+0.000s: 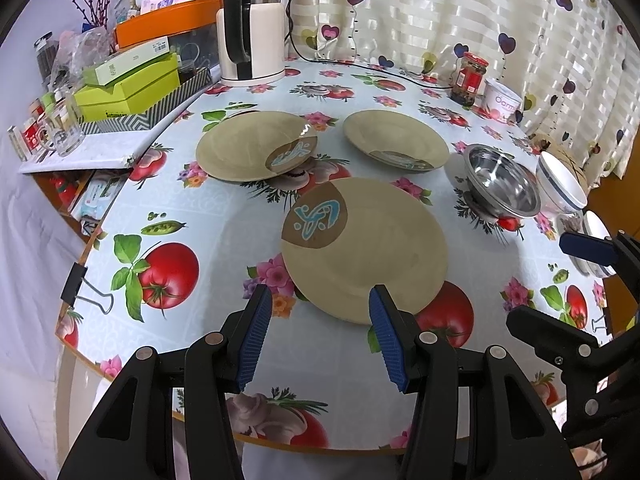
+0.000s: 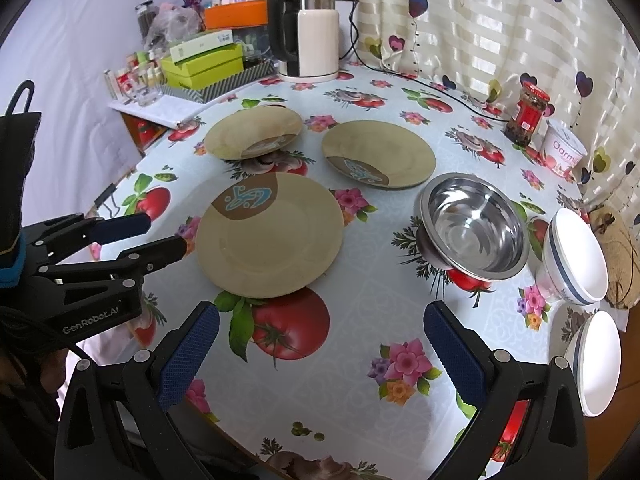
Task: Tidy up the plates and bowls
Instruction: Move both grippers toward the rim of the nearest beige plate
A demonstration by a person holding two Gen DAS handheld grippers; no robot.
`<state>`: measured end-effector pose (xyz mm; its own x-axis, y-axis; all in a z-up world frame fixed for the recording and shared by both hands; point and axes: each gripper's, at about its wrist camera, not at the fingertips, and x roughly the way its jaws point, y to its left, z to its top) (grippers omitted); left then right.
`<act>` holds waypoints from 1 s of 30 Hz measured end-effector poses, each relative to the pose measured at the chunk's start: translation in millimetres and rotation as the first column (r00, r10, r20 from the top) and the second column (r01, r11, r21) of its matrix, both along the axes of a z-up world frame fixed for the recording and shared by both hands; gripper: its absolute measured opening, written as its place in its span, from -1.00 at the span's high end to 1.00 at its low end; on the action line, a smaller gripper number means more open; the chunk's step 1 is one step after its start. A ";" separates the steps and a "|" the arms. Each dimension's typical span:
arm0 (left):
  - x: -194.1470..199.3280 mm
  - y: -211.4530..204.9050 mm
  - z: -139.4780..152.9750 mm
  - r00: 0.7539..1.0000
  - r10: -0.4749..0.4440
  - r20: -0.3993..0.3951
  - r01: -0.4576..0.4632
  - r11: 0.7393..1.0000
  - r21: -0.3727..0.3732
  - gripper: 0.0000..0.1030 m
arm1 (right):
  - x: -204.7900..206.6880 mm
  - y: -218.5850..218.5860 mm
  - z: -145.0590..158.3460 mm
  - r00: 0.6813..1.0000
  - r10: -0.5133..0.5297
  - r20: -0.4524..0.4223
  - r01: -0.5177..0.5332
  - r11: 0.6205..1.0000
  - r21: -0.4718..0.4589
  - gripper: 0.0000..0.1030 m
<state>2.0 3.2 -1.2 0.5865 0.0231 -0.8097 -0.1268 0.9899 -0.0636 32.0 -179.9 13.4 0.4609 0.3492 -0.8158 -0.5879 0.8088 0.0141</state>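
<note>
Three tan plates with a brown-and-blue mark lie on the flowered tablecloth: a near plate [image 1: 364,248] [image 2: 268,236], a far left plate [image 1: 256,146] [image 2: 252,132] and a far right plate [image 1: 394,140] [image 2: 380,152]. A steel bowl [image 1: 502,180] [image 2: 476,228] sits to their right. Beside it are two white bowls with a blue band [image 2: 576,256] [image 2: 596,364]. My left gripper [image 1: 318,320] [image 2: 166,234] is open at the near plate's front edge, holding nothing. My right gripper [image 2: 320,320] [image 1: 560,284] hovers open over bare cloth before the steel bowl.
A kettle [image 1: 252,32] with its cord stands at the back. A red-lidded jar [image 2: 526,116] and a white tub [image 2: 564,148] stand by the curtain. Green boxes [image 1: 128,84] and small glasses crowd the left shelf. A binder clip [image 1: 80,284] grips the table's left edge.
</note>
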 end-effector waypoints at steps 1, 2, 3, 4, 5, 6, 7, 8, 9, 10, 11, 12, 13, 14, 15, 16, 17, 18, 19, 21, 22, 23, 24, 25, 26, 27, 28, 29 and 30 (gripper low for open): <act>0.0 0.4 -0.3 1.000 -0.001 0.001 0.001 1.000 -0.001 0.00 | 0.1 0.3 -0.3 1.000 -0.001 0.001 0.001 1.000 0.003 -1.00; 0.1 0.6 -0.5 1.000 -0.001 0.001 0.001 1.000 -0.002 0.00 | 0.8 0.1 -0.4 1.000 -0.001 0.000 0.001 1.000 0.005 -1.00; 0.3 0.5 -0.7 1.000 -0.001 0.000 0.001 1.000 -0.001 0.00 | 0.7 0.7 -0.6 1.000 -0.001 -0.001 0.001 1.000 0.006 -1.00; 0.4 0.6 -0.9 1.000 0.000 -0.001 0.000 1.000 -0.001 0.00 | 1.4 -0.2 -0.6 1.000 0.000 -0.002 0.000 1.000 0.003 -1.00; 0.3 0.7 -0.9 1.000 0.000 -0.002 0.000 1.000 -0.003 0.00 | 1.7 -0.8 -0.5 1.000 0.000 -0.002 0.000 1.000 0.002 -1.00; 0.6 1.5 -1.6 1.000 -0.001 -0.003 0.001 1.000 -0.004 0.00 | 1.8 -0.9 -0.6 1.000 0.000 -0.003 0.000 1.000 0.002 -1.00; 1.0 1.8 -2.1 1.000 -0.002 -0.004 0.002 1.000 -0.006 0.00 | 0.6 1.4 -0.2 1.000 0.003 -0.006 -0.003 1.000 0.000 -1.00; 1.5 2.3 -2.4 1.000 -0.003 -0.005 0.003 1.000 -0.008 0.00 | 2.5 0.6 -1.4 1.000 0.004 -0.007 -0.004 1.000 0.001 -1.00; 1.9 2.6 -2.7 1.000 -0.003 -0.006 0.003 1.000 -0.009 0.00 | 1.8 2.6 -1.4 1.000 0.006 -0.009 -0.006 1.000 0.000 -1.00; 2.1 2.8 -3.1 1.000 -0.003 -0.007 0.003 1.000 -0.010 0.00 | 2.1 3.4 -1.9 1.000 0.007 -0.010 -0.007 1.000 0.001 -1.00; 2.0 2.6 -3.1 1.000 -0.002 -0.006 0.002 1.000 -0.010 0.00 | 3.2 2.1 -2.1 1.000 0.007 -0.011 -0.007 1.000 0.003 -1.00; 1.8 2.2 -3.0 1.000 -0.001 -0.005 0.001 1.000 -0.011 0.00 | 2.8 3.7 -1.6 1.000 0.006 -0.011 -0.006 1.000 0.005 -1.00; 2.2 1.9 -3.5 1.000 -0.001 -0.005 0.000 1.000 -0.013 0.00 | 2.7 4.3 -2.2 1.000 0.006 -0.012 -0.006 1.000 0.004 -1.00; 2.5 1.8 -3.8 1.000 0.000 -0.005 0.000 1.000 -0.015 0.00 | 2.9 2.5 -2.2 1.000 0.007 -0.012 -0.007 1.000 0.001 -1.00; 2.9 1.9 -4.3 1.000 0.000 -0.005 0.000 1.000 -0.016 0.00 | 4.6 1.9 -3.0 1.000 0.007 -0.014 -0.007 1.000 0.001 -1.00; 3.5 1.6 -4.9 1.000 0.000 -0.006 0.000 1.000 -0.017 0.00 | 4.0 4.5 -3.7 1.000 0.008 -0.019 -0.008 1.000 0.000 -1.00; 3.4 1.7 -5.0 1.000 -0.001 -0.006 0.001 1.000 -0.017 0.00 | 5.5 3.4 -4.4 1.000 0.009 -0.021 -0.009 1.000 0.001 -1.00; 4.1 1.9 -5.4 1.000 -0.002 -0.006 0.002 1.000 -0.017 0.00 | 5.2 5.7 -5.1 1.000 0.012 -0.023 -0.012 1.000 0.001 -1.00; 4.1 1.7 -5.3 1.000 -0.002 -0.006 0.002 1.000 -0.016 0.00 | 6.5 4.9 -5.2 1.000 0.012 -0.024 -0.012 1.000 0.002 -1.00; 4.2 1.9 -5.4 1.000 -0.001 -0.006 0.001 1.000 -0.017 0.00 | 6.7 8.5 -5.9 1.000 0.017 -0.023 -0.017 1.000 0.001 -1.00; 3.6 1.8 -4.9 1.000 0.001 -0.006 -0.001 1.000 -0.017 0.00 | 8.0 8.2 -5.8 1.000 0.018 -0.024 -0.018 1.000 0.002 -1.00; 3.9 1.5 -5.2 1.000 0.001 -0.005 -0.001 1.000 -0.018 0.00 | 8.6 7.9 -6.0 1.000 0.019 -0.025 -0.018 1.000 0.003 -1.00; 4.0 1.4 -5.3 1.000 0.001 -0.004 -0.001 1.000 -0.017 0.00 | 8.4 8.3 -6.0 0.999 0.017 -0.027 -0.017 1.000 0.003 -1.00; 4.2 1.4 -5.4 1.000 0.002 -0.005 -0.002 1.000 -0.016 0.00 | 8.0 8.8 -5.9 1.000 0.017 -0.026 -0.017 1.000 0.002 -1.00; 5.3 2.3 -5.3 1.000 0.003 -0.005 -0.003 1.000 -0.018 0.00 | 8.9 8.2 -5.8 0.999 0.018 -0.027 -0.018 1.000 0.003 -1.00; 5.8 2.0 -5.8 1.000 0.003 -0.004 -0.003 1.000 -0.021 0.00 | 8.9 8.0 -5.7 1.000 0.019 -0.025 -0.018 1.000 0.004 -1.00; 6.0 2.0 -5.8 1.000 0.003 -0.004 -0.003 1.000 -0.022 0.00 | 9.1 8.4 -5.7 0.999 0.019 -0.025 -0.019 1.000 0.005 -1.00; 7.1 2.3 -5.8 1.000 0.003 -0.003 -0.003 1.000 -0.023 0.00 | 10.0 7.3 -5.7 1.000 0.019 -0.025 -0.019 1.000 0.004 -1.00; 7.9 3.4 -5.3 1.000 0.003 -0.003 -0.003 1.000 -0.024 0.00 | 10.3 8.8 -5.9 0.999 0.020 -0.025 -0.020 1.000 0.004 -1.00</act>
<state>9.8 6.6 -6.4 0.5839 0.0052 -0.8118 -0.1301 0.9877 -0.0872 42.3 -171.1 7.5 0.4335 0.3616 -0.8254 -0.6035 0.7967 0.0321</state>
